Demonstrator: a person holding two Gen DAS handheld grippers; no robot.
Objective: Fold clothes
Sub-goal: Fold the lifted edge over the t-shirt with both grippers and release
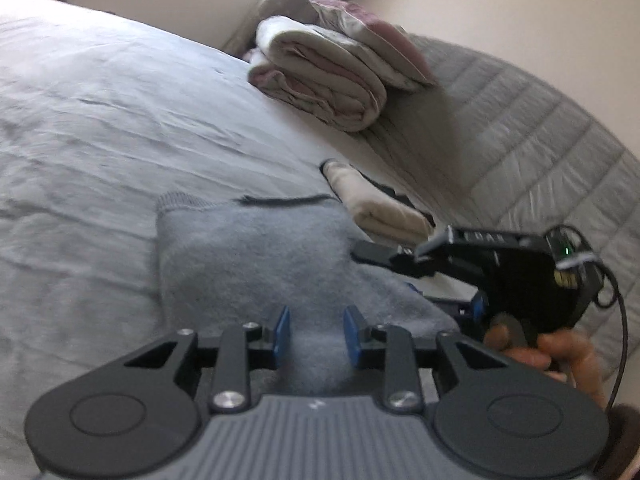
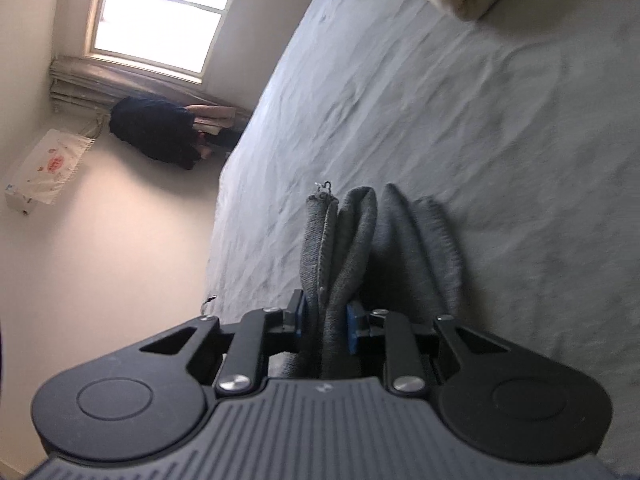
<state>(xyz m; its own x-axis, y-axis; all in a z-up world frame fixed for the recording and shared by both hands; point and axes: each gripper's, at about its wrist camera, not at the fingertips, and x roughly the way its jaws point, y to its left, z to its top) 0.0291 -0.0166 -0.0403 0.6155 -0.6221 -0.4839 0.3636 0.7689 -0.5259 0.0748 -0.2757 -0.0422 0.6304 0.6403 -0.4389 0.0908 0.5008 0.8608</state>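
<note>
A grey knitted garment (image 1: 248, 248) lies bunched on the pale bed sheet (image 1: 100, 120). In the left wrist view my left gripper (image 1: 316, 334) is shut on a thick fold of it, and grey cloth fills the gap between the blue pads. To its right a hand (image 1: 560, 350) holds the right gripper's black housing (image 1: 520, 276) over the garment's other end. In the right wrist view my right gripper (image 2: 326, 320) is shut on several upright folds of the grey garment (image 2: 360, 240), which stand out ahead of the fingers.
A folded cream cloth (image 1: 380, 204) lies just beyond the garment. Folded pinkish bedding (image 1: 320, 76) and a pillow (image 1: 372, 40) are stacked against a grey quilted headboard (image 1: 540, 128). Off the bed's edge are a window (image 2: 160, 12), a dark clothes pile (image 2: 160, 132) and a white bag (image 2: 44, 168).
</note>
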